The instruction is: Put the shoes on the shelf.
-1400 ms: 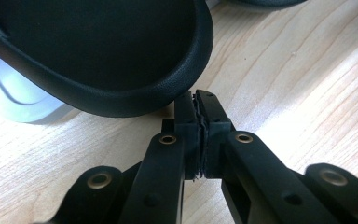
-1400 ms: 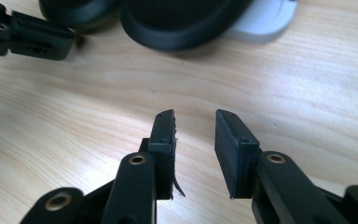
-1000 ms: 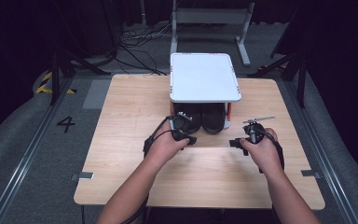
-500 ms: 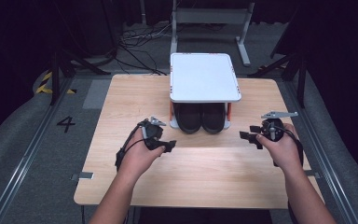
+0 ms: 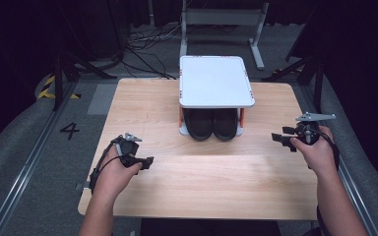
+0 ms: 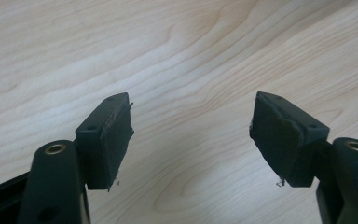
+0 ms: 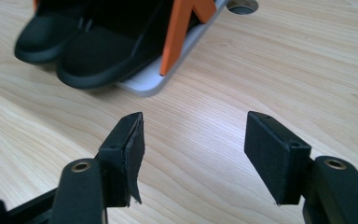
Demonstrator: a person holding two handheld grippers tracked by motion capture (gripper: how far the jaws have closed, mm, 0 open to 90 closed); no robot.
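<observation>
My left claw point(image 5: 145, 161) sits over the desk point(image 5: 142, 105) near its left edge, toward the near side, with my left hand point(image 5: 115, 169) wrapped around it. In the left gripper view its jaws stand wide apart with nothing between them, only bare wood grain beneath. My right claw point(image 5: 278, 138) is over by the right edge of the desk, held in my right hand point(image 5: 312, 152), its grey three-cornered plate point(image 5: 316, 117) sticking up on top. In the right gripper view those jaws are also spread wide and hold nothing.

Between the two claws, toward the far edge and about midway along it, stands a small white rack point(image 5: 216, 81) with orange uprights point(image 7: 182, 28). A pair of black shoes point(image 5: 212, 124) sits side by side on its lower shelf, toes pointing toward me and poking out past the white top. From the right gripper view the shoes point(image 7: 81, 49) lie ahead and to the left of my open jaws, well apart from them, on the rack's pale base plate point(image 7: 156, 84). Both claws are well clear of the rack.
</observation>
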